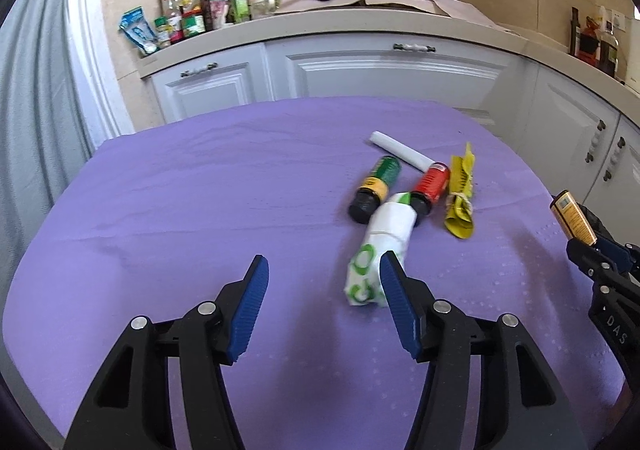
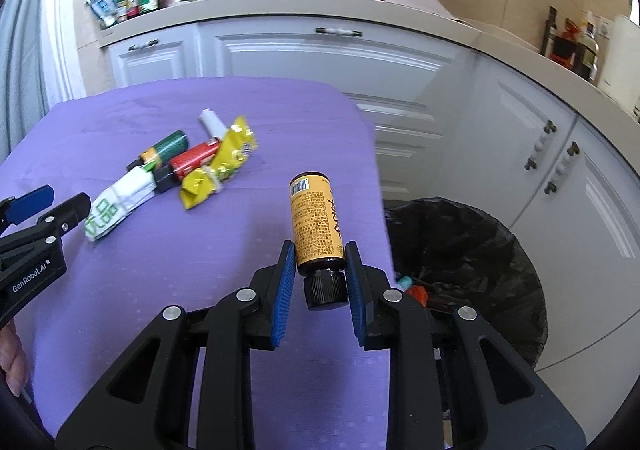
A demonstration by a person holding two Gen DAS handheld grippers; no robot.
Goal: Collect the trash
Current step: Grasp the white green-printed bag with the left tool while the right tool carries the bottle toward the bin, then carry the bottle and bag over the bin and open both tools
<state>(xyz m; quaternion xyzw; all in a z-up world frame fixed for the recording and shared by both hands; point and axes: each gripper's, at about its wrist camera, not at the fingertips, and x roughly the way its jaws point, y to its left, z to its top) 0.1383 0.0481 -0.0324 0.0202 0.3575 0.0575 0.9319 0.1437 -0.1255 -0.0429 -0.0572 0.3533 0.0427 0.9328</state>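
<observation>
Here the right hand-held gripper clamps an orange bottle; the left gapes empty beside wrappers.

An orange-labelled bottle, black cap down, hangs clamped above the purple counter edge, near a black-lined trash bin. Left of it lie green and red bottles, a yellow wrapper and a white-green wrapper.

"GenRobot.AI" in white letters — on the black body of the left gripper, seen from the right wrist. "DAS" in raised letters — on the black frame of the right gripper. Small amber bottle with orange label: barcode and fine print, too small to read.
</observation>
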